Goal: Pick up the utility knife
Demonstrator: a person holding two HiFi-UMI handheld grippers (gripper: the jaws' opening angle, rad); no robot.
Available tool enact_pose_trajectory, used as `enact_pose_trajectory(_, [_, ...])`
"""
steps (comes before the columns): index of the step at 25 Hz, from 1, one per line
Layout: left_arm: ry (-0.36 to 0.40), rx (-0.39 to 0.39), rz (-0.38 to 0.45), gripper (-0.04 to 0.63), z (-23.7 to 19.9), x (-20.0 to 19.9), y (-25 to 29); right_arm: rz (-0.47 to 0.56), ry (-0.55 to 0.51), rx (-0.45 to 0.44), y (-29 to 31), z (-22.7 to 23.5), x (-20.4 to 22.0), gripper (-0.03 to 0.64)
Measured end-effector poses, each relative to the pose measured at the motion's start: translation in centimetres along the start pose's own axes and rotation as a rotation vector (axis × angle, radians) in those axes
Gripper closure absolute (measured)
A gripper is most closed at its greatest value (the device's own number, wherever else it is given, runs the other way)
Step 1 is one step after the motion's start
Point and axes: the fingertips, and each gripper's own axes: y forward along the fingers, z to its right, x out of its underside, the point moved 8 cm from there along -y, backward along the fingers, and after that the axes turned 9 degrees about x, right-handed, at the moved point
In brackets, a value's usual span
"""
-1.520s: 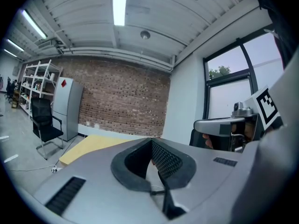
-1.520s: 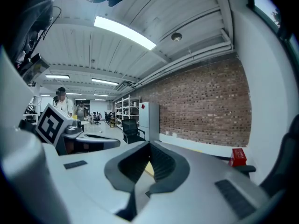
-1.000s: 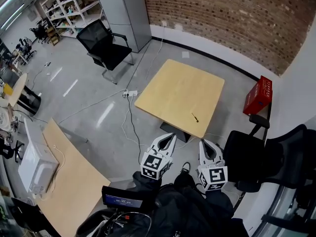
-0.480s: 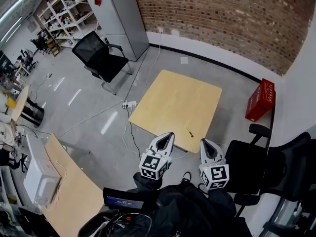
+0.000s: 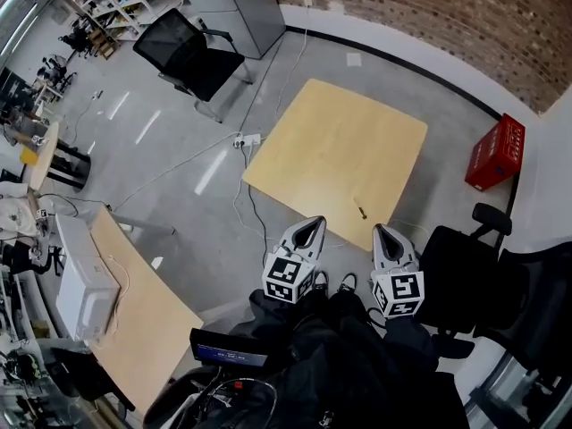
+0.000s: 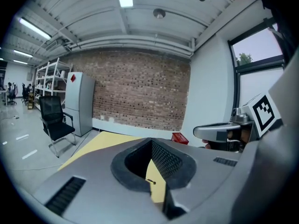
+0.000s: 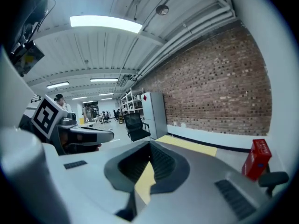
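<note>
1. The table [image 5: 331, 150] is standing in front of the person, carrying the task's object near its near edge.
2. The left tongs [image 5: 313, 224] and right tongs [image 5: 378, 231] are hovering just short of that edge, both clenched and gripping nothing.
3. The utility knife [image 5: 360, 208] is lying untouched on the table. Judged from this, the approach, grasp and lift are all still to be done.

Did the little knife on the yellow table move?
No. The small dark utility knife lies beside the light wooden table's near edge, as before.
</note>
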Motion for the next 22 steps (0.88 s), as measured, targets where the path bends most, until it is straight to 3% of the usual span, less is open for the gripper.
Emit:
enact_pose_trajectory(9, [-0.057, 0.005, -0.128, 0.598, -4.8, 5.6, 2.2, -0.199, -0.011, 0.043, 5.8, 0.0, 6.5, 0.614])
enact_pose_trajectory(15, [-0.117, -0.005, -0.284, 0.598, -7.0, 11.4, 3.2, -0.360, -0.037, 0.029, 9.4, 0.0, 11.9, 0.614])
enact_pose_trajectory(22, [-0.187, -0.017, -0.380, 0.598, -8.8, 16.0, 3.3, -0.465, -0.070, 0.008, 12.3, 0.3, 15.1, 0.614])
